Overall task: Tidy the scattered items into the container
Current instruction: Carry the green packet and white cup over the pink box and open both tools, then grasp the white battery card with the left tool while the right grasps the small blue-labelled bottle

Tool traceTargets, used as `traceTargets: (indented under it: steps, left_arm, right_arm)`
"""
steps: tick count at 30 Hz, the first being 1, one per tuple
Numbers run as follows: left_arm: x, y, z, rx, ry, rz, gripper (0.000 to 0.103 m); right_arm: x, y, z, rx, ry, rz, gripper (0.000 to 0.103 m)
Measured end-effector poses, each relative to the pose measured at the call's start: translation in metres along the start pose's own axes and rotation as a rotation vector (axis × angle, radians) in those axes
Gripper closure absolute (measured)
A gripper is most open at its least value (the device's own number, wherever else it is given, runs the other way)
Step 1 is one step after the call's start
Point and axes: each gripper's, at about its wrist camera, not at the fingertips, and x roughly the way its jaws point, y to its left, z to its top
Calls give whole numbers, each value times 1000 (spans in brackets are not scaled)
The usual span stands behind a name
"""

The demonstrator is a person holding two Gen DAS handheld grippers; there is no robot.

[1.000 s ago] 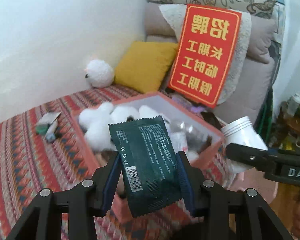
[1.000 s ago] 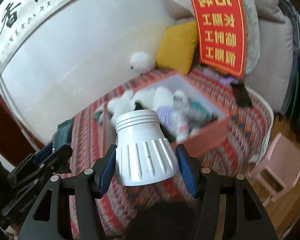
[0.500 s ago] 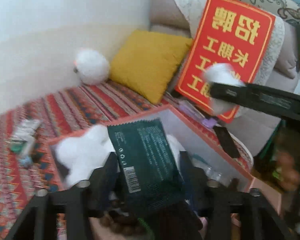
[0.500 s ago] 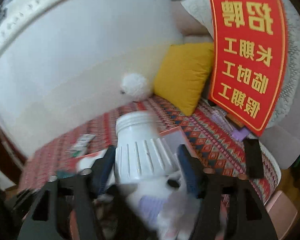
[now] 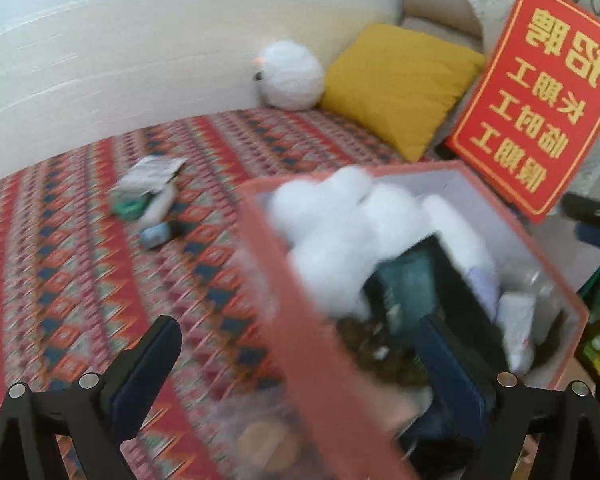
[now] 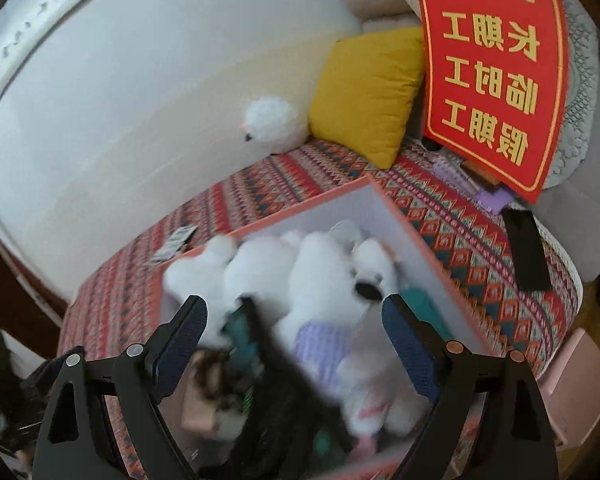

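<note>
Right wrist view: pink box [image 6: 416, 236] holds fluffy white plush [image 6: 320, 276], dark green packet [image 6: 240, 332]; both jaws spread, empty. Scattered packets [image 5: 152, 188] on woven bedspread [image 5: 60, 280] beside box.

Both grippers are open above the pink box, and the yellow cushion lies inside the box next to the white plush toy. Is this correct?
Not quite. The yellow cushion is not in the pink box; it leans by the wall behind it, as the right wrist view shows. The left gripper and right gripper are open, and the white plush toy lies inside.
</note>
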Motion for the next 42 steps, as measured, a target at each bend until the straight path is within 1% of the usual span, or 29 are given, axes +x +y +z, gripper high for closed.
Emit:
traceTargets:
  steps: [3,6,9,13,18,23,26,30,34,37,42]
  left_arm:
    - [-17,21,-29,-8,11,23,5]
    - [-31,39,-56,-25,31,32,5]
    - [-43,52,-82,-42,47,41,5]
    - [-60,73,-116,-57,60,75,5]
    - [-78,109,-141,-111,64,110,5]
    - [-87,146,-155,-167,61,158,5]
    - [-87,167,-160,-199,63,189,5]
    - [-80,187,-155,-218,62,204,5]
    - [-64,199,-133,-227,48,188,5]
    - [-43,202,-104,-207,38,179,5]
    - [5,194,-34,-148,32,146,5]
  right_arm:
    - [-22,19,-24,-17,-7,33,11]
    - [-39,48,-54,-48,1,67,10]
    - [-48,78,-83,-88,29,94,10]
    - [-52,120,-123,-153,78,125,9]
    - [-36,160,-167,-230,165,137,9]
    - [-8,191,-206,-303,245,131,9]
    - [12,201,-221,-342,269,114,9]
    - [40,211,-233,-374,290,86,9]
    - [67,218,-234,-389,287,64,9]
    - [93,226,-228,-386,282,52,9]
    - [151,237,-205,-348,249,33,9]
